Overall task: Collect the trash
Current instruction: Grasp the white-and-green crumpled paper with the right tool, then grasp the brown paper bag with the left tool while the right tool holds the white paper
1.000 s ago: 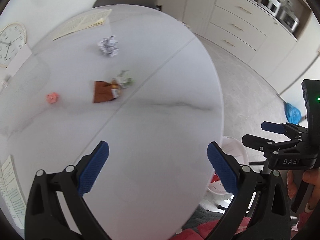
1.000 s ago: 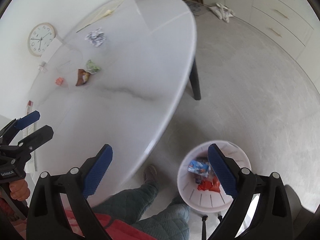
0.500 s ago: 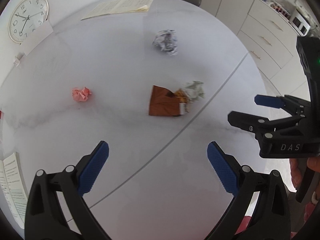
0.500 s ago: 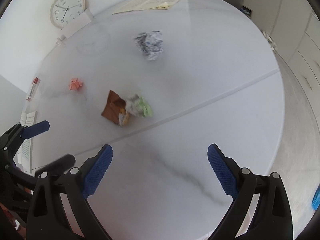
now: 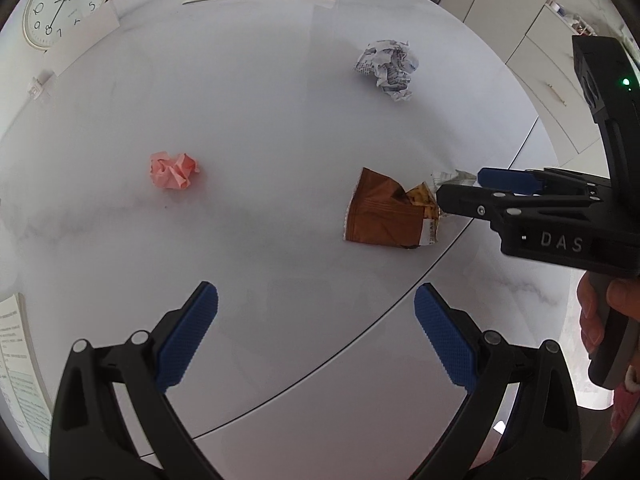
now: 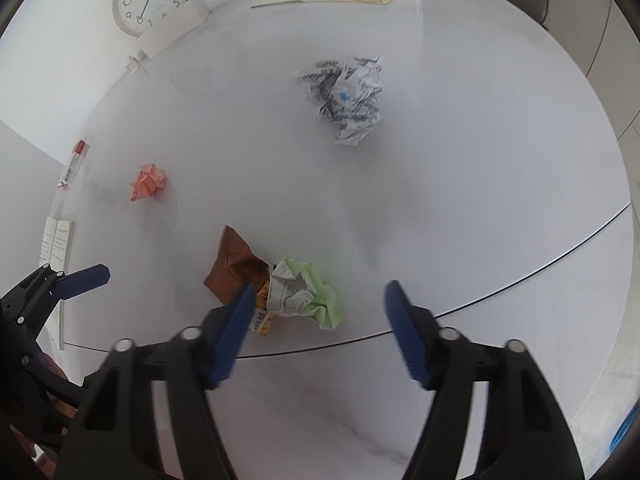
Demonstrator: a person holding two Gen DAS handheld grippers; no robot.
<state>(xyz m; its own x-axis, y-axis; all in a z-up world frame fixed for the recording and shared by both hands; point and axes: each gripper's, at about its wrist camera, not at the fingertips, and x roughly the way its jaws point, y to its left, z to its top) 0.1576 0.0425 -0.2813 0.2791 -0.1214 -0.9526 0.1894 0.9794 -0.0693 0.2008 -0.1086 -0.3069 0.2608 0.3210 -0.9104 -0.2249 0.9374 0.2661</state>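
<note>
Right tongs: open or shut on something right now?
Open. The right tongs have just been closing, but both blue pads stand apart with the green-and-white paper wad between them, unpressed, beside the brown snack wrapper.

Both claws swung off the floor-and-bin side and in over the surface (image 5: 280,128); bin gone from both views. Right claw (image 6: 318,314) now low over the green-and-white wad (image 6: 306,294), which lies next to the brown wrapper (image 6: 232,268). Its jaws have just been closing, narrower than before, wad between them, pads not touching it yet. Left claw (image 5: 316,334) came nearer the pink paper ball (image 5: 174,170), jaws wide as before. Trash looks bigger in both views.
</note>
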